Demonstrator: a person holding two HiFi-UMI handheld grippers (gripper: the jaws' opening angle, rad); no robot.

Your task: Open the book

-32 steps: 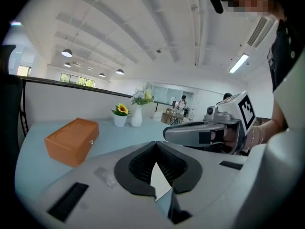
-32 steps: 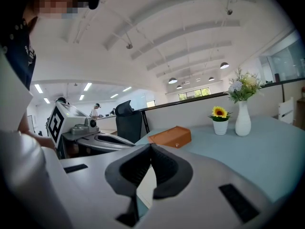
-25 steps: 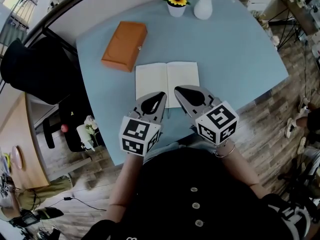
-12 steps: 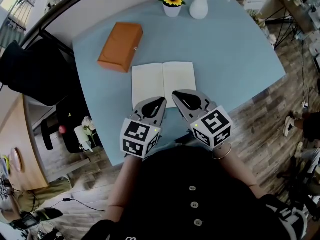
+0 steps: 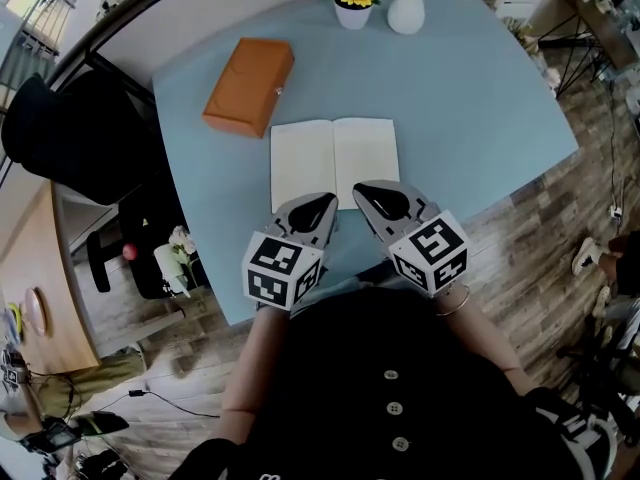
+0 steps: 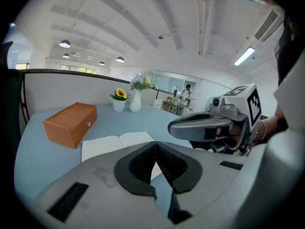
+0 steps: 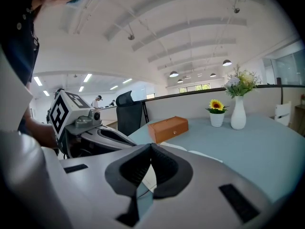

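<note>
The book (image 5: 335, 160) lies open and flat on the blue table (image 5: 470, 98), its two blank white pages facing up. My left gripper (image 5: 320, 204) hovers at the book's near edge, jaws shut with nothing between them. Just to its right, my right gripper (image 5: 366, 193) is also shut and empty over the near edge of the right page. In the left gripper view the book (image 6: 116, 144) shows beyond the closed left gripper (image 6: 155, 143), with the right gripper (image 6: 190, 128) beside it. In the right gripper view the right gripper (image 7: 150, 147) is shut, a page (image 7: 202, 155) showing past it.
An orange-brown box (image 5: 248, 88) lies behind the book to the left. A potted sunflower (image 5: 353, 0) and a white vase (image 5: 406, 10) stand at the table's far edge. A black chair (image 5: 70, 138) is off the table's left side.
Both grippers stay shut side by side at the book's near edge. Only the head view has swayed a little; the book lies open as before.
</note>
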